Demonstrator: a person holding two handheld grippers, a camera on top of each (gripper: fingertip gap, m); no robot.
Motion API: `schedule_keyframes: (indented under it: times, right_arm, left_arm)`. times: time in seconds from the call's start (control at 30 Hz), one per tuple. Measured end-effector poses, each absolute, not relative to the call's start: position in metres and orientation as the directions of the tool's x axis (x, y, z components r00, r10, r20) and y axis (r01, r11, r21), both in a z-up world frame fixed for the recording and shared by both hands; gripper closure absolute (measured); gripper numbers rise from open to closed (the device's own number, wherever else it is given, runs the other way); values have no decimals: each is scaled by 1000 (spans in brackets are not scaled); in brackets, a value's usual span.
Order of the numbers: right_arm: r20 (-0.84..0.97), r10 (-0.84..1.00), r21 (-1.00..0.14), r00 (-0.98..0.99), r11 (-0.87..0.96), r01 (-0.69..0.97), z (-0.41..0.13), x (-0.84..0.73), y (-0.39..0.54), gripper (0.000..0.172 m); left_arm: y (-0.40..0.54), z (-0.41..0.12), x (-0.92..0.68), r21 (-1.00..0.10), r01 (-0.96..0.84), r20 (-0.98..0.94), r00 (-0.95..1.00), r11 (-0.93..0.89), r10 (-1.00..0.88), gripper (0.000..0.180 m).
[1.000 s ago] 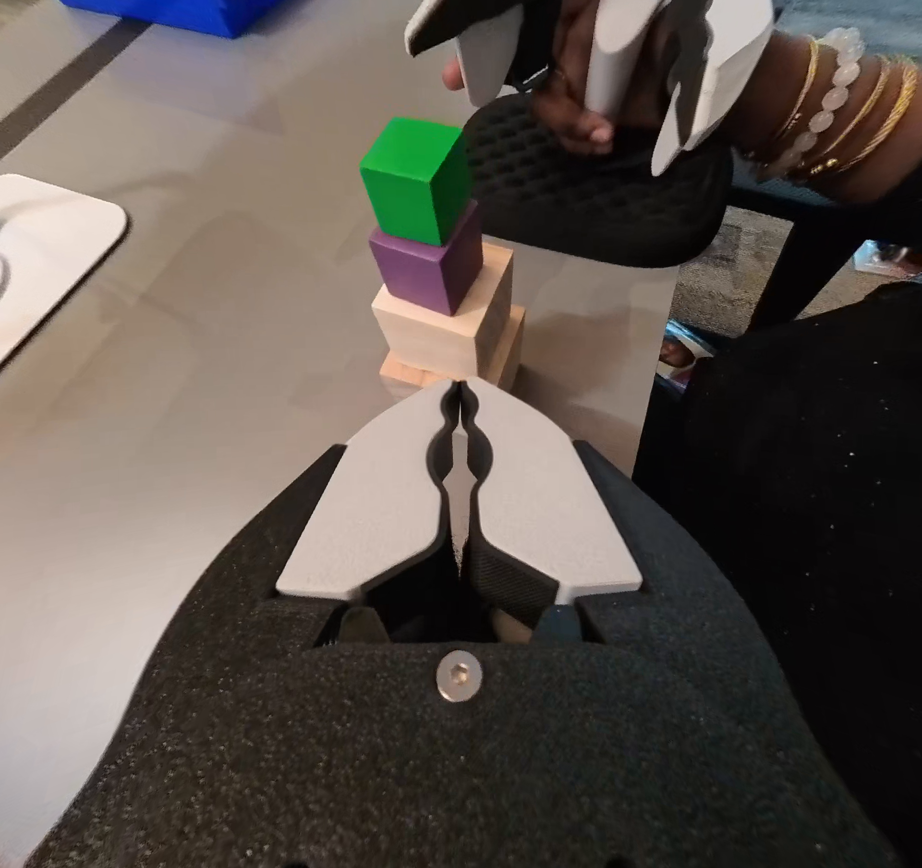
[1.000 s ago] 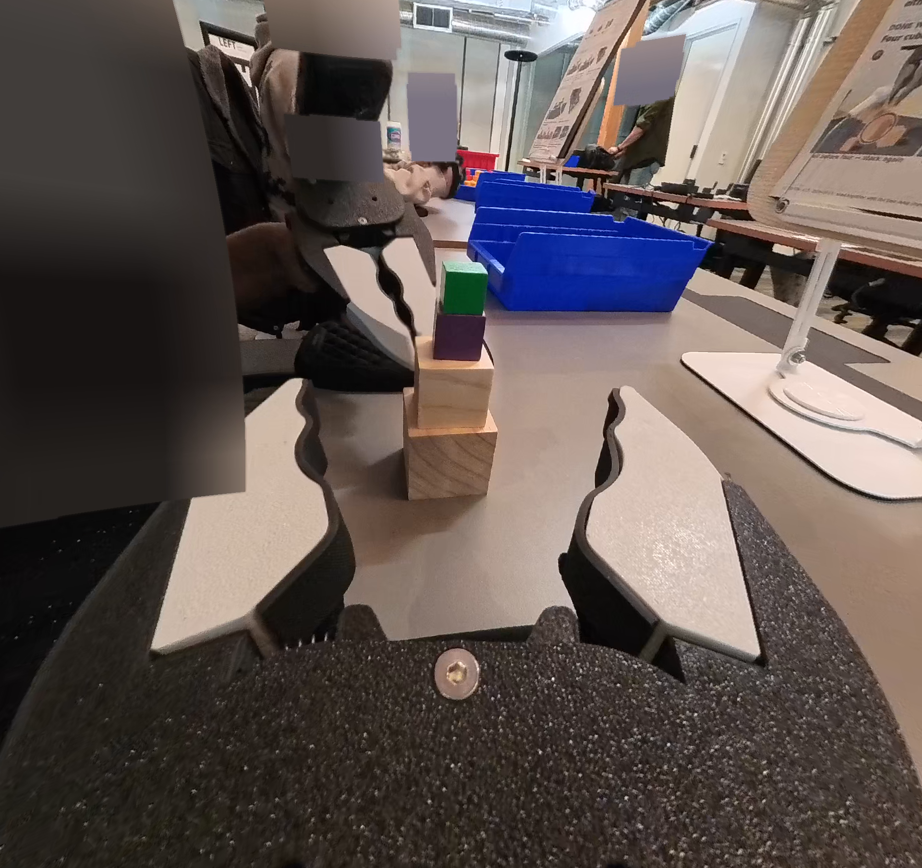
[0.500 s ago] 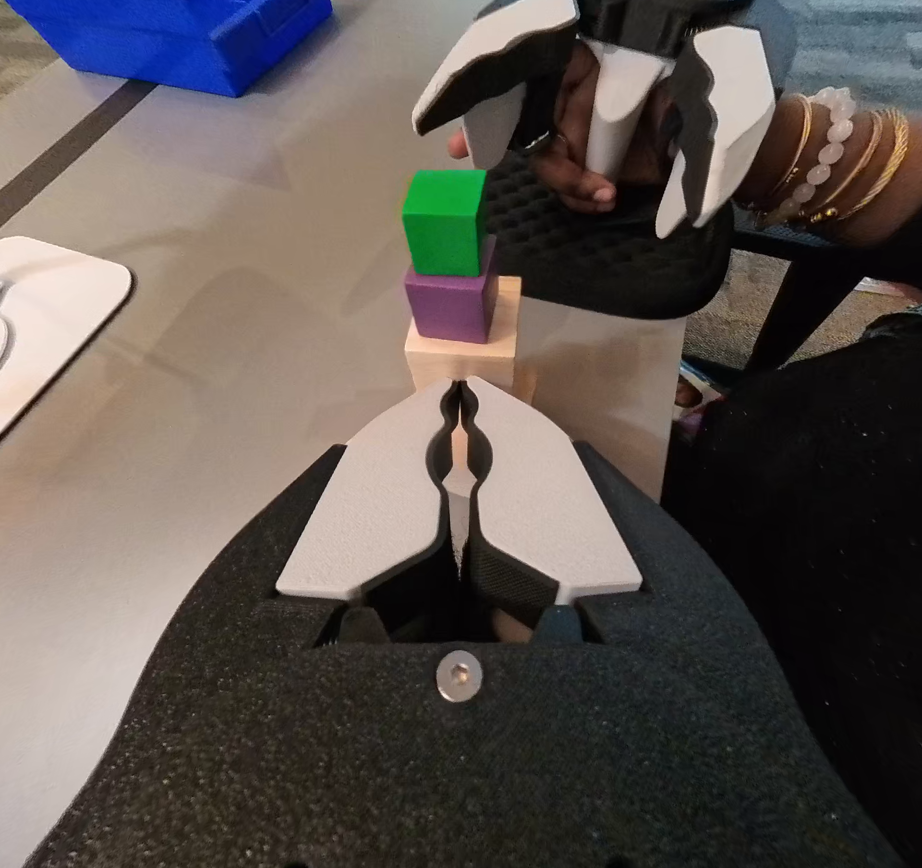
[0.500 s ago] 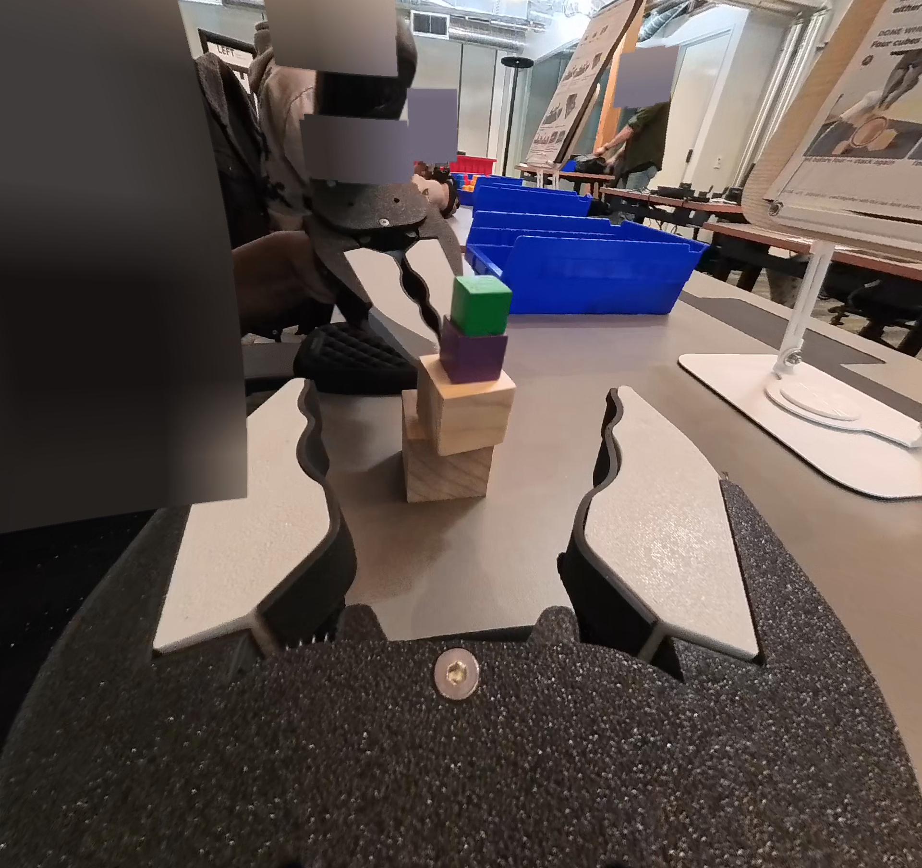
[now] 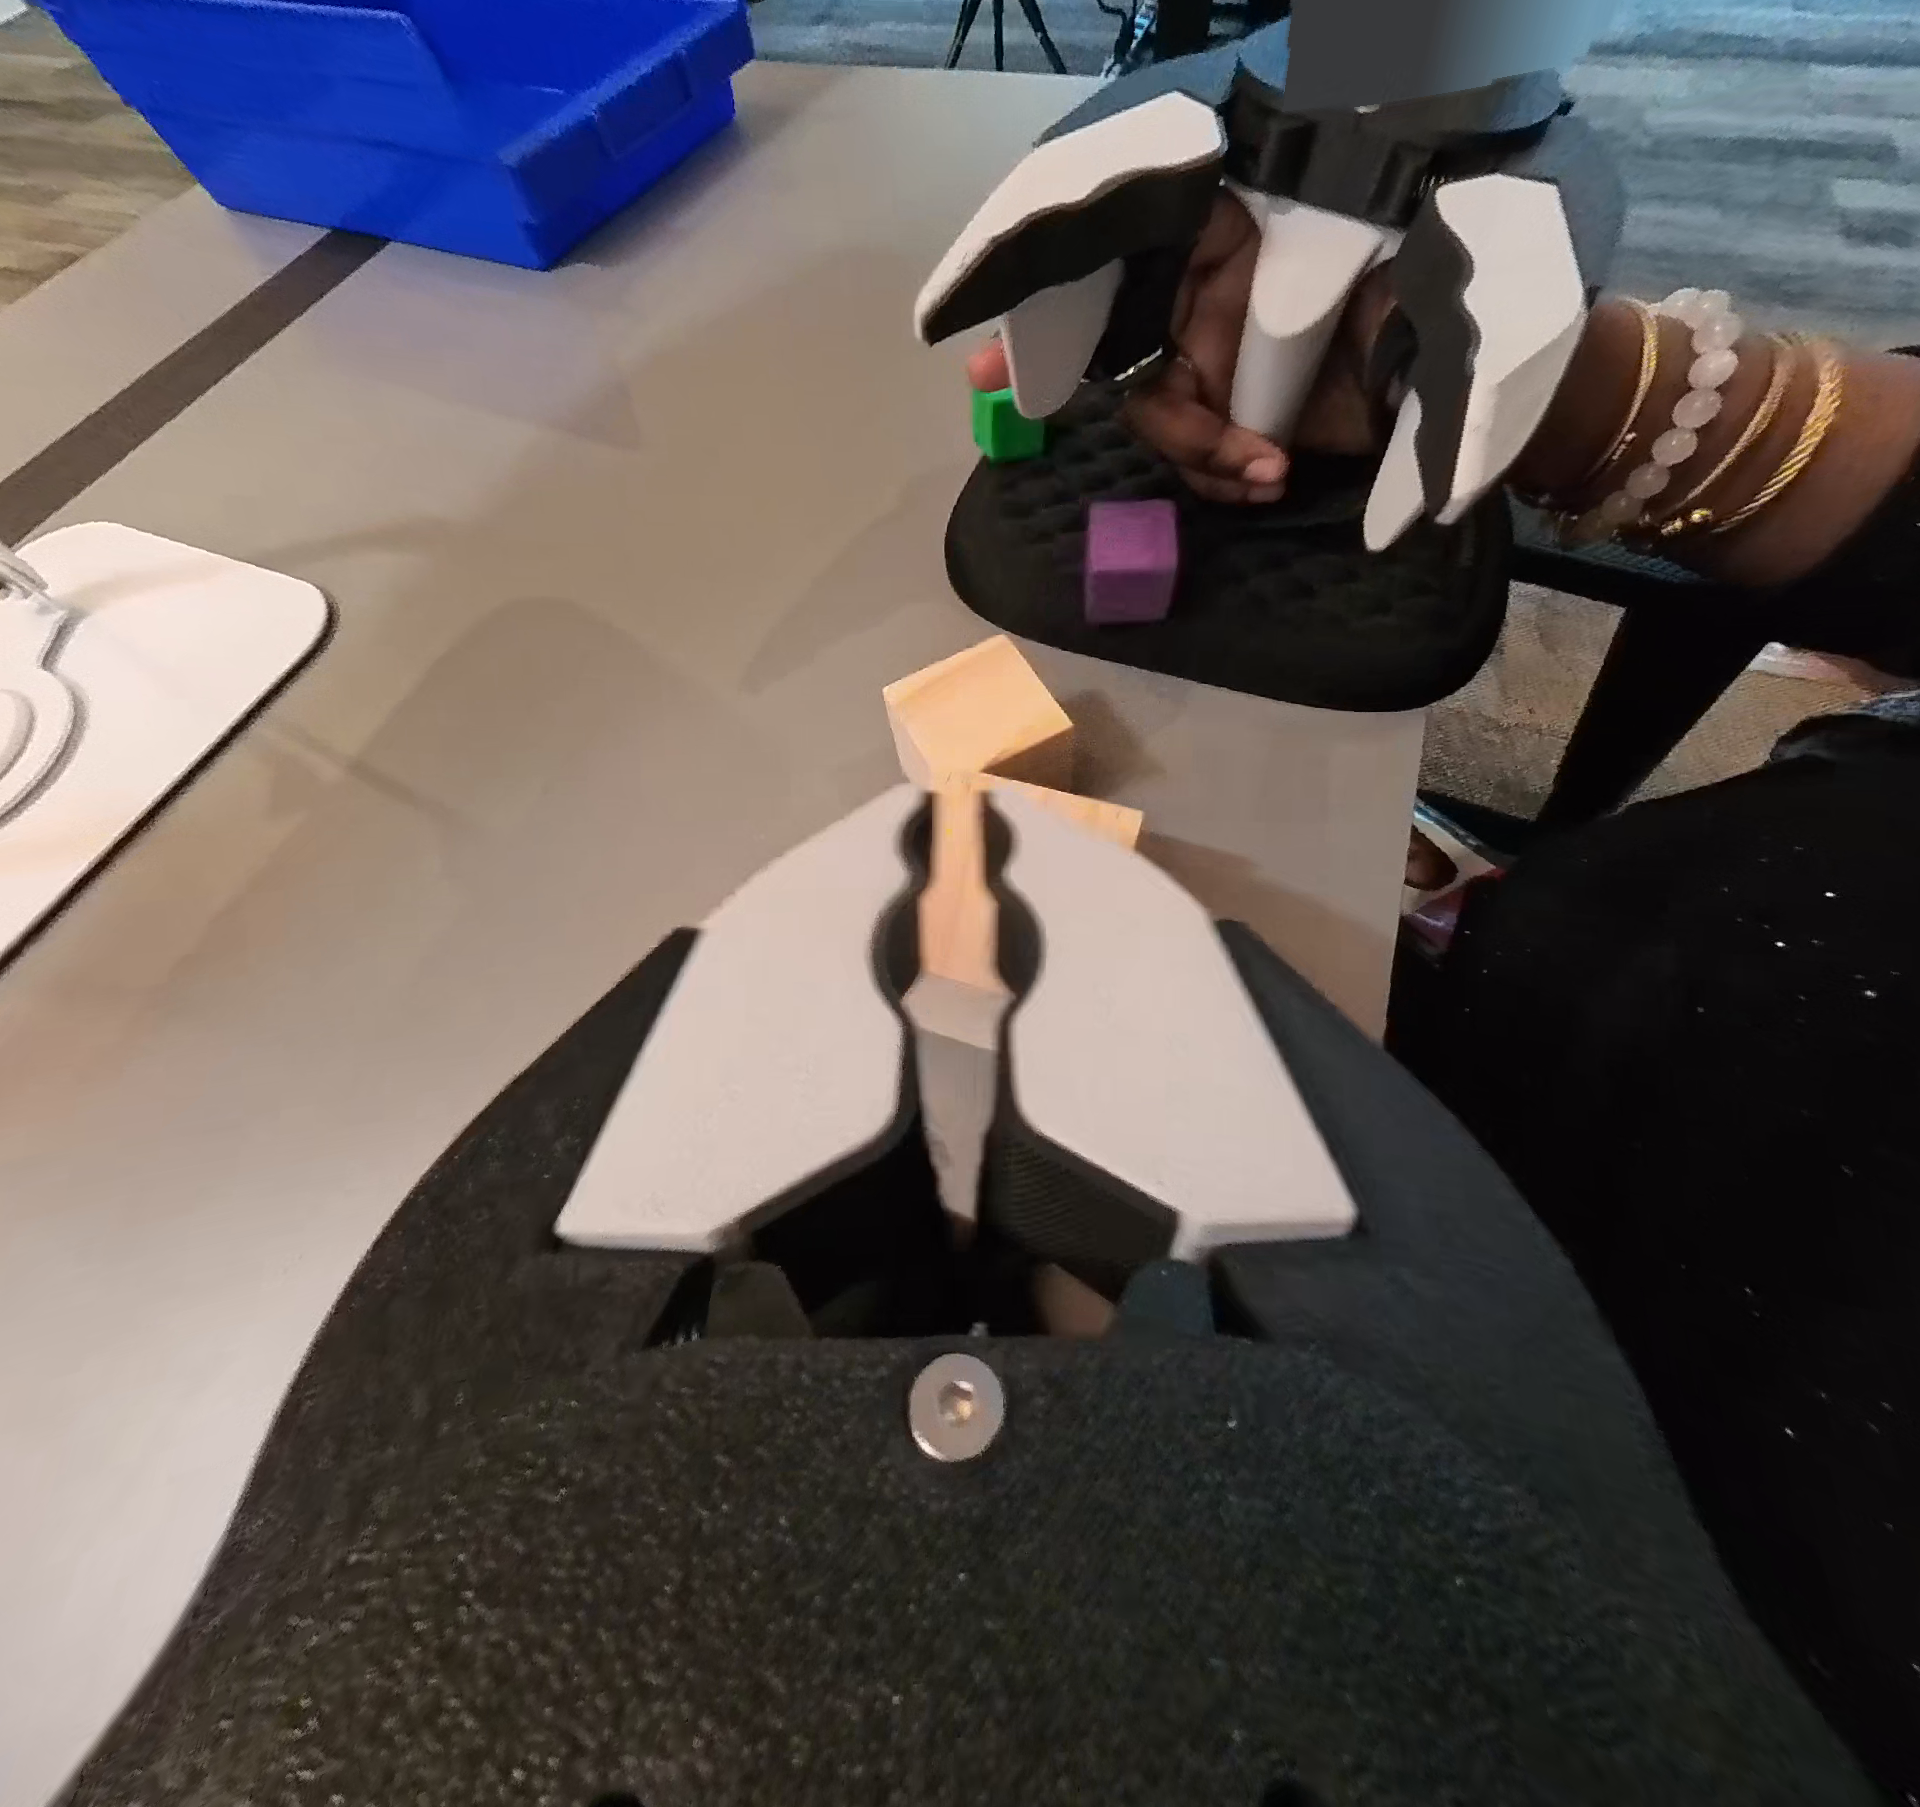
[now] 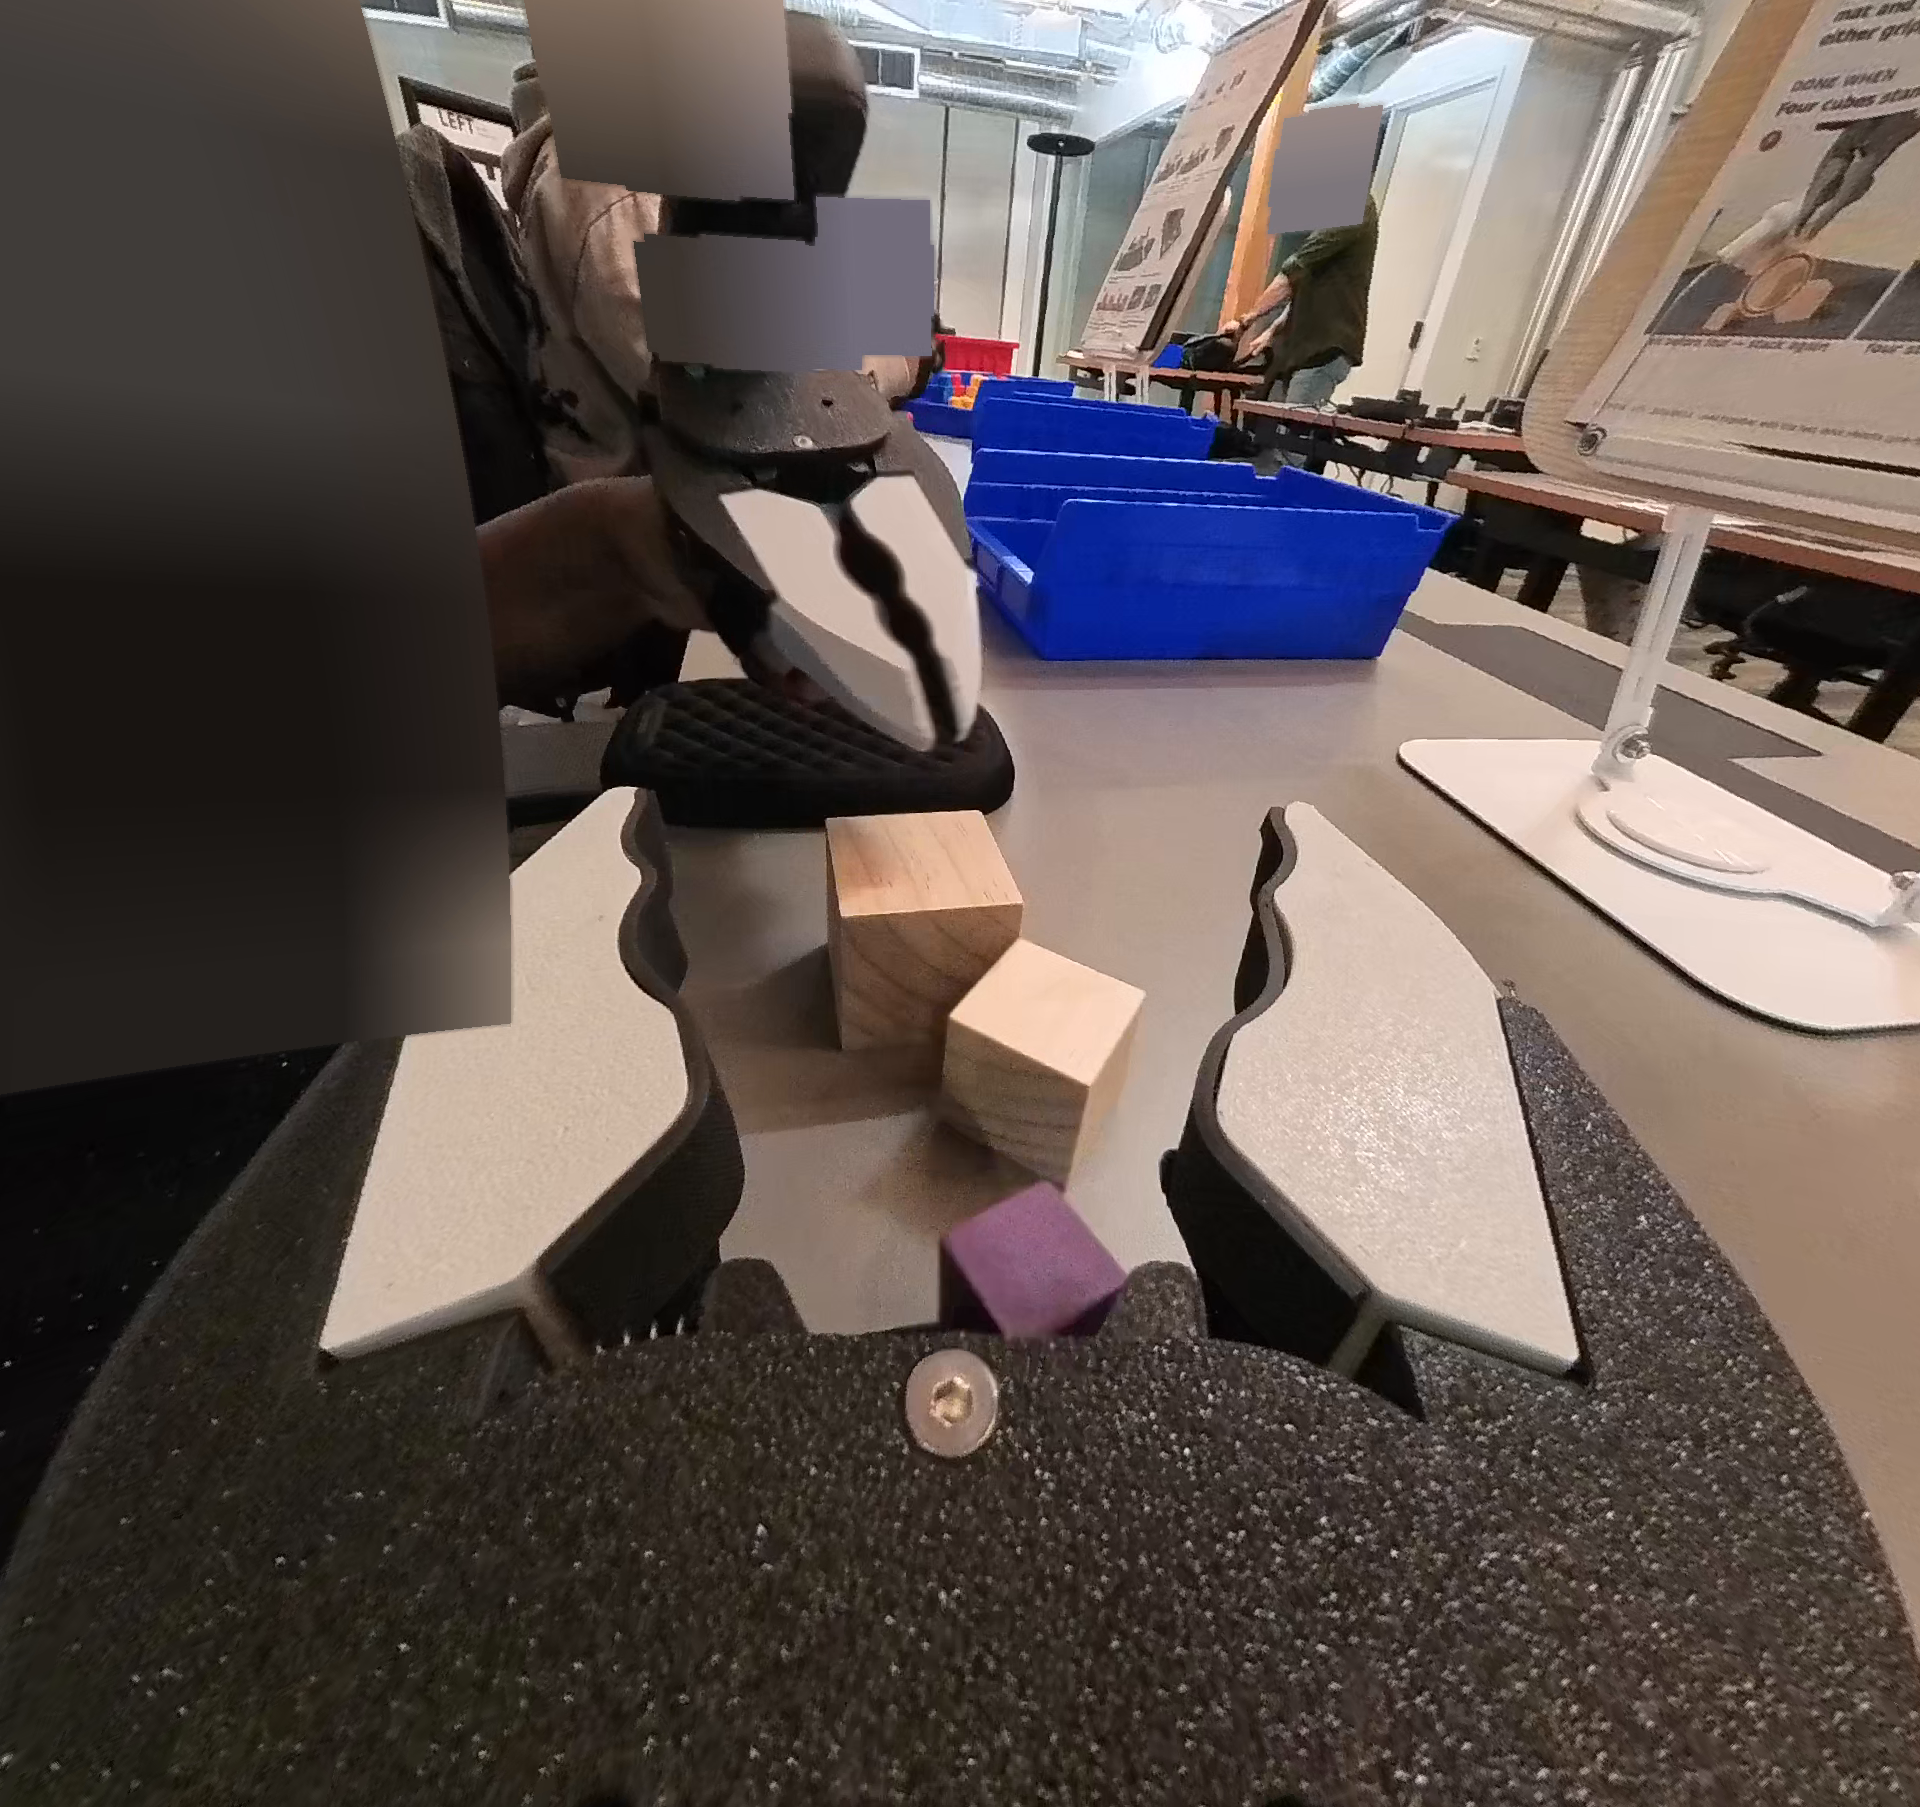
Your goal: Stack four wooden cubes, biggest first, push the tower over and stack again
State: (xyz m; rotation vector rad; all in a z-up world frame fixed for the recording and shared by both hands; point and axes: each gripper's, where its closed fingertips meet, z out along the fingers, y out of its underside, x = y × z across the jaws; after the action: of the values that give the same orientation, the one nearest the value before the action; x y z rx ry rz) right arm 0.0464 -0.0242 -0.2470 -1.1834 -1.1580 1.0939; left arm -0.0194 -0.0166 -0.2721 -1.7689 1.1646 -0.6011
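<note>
Wooden cubes lie toppled on the grey table [image 6: 1299,718]: the larger wooden cube [image 6: 920,921] stands square on one face, and the paler wooden cube [image 6: 1039,1066] leans tilted against its lower corner, one edge lifted. Neither has a long axis; the tilted one presents a corner toward the right gripper.

Left gripper [image 5: 954,801]: jaws nearly closed, a narrow slit between the fingertips, nothing gripped. The larger cube shows through the slit, just ahead of the tips.

Right gripper [image 6: 951,853]: jaws wide apart, nothing gripped. Both wooden cubes lie between and ahead of its fingers, touching neither. The purple cube [image 6: 1029,1274] sits close in at the base of the fingers, apart from the pads.

In the left wrist view the green cube [image 5: 1003,422] appears beside the right gripper's finger, against a black quilted pad [image 5: 1299,614].

A blue bin [image 6: 1195,573] and a white stand base [image 6: 1683,874] sit farther off.
</note>
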Motion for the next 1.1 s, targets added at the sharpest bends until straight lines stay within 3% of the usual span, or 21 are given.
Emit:
schedule_keyframes:
  times: [0.17,0.27,0.4,0.67,1.1]
  right_arm:
    - [72,993,-997,97,74,-20,-247,47,-24,67]
    - [70,993,-997,94,72,-20,-247,47,-24,68]
    - [78,993,-997,93,80,-23,-246,47,-25,69]
    - [70,994,-997,89,73,-32,-245,48,-25,69]
    - [77,993,-996,85,81,-43,-244,49,-26,70]
  left_arm:
    - [-29,-273,-26,-862,-483,-46,376,-153,-926,98]
    - [-33,-281,-30,-800,-584,-56,305,-140,-951,75]
    - [-34,-289,-33,-700,-700,5,198,-145,-980,80]
    - [-24,-304,-28,-394,-917,-24,71,-56,-997,86]
    - [-28,-325,-12,-282,-959,34,25,-34,-999,107]
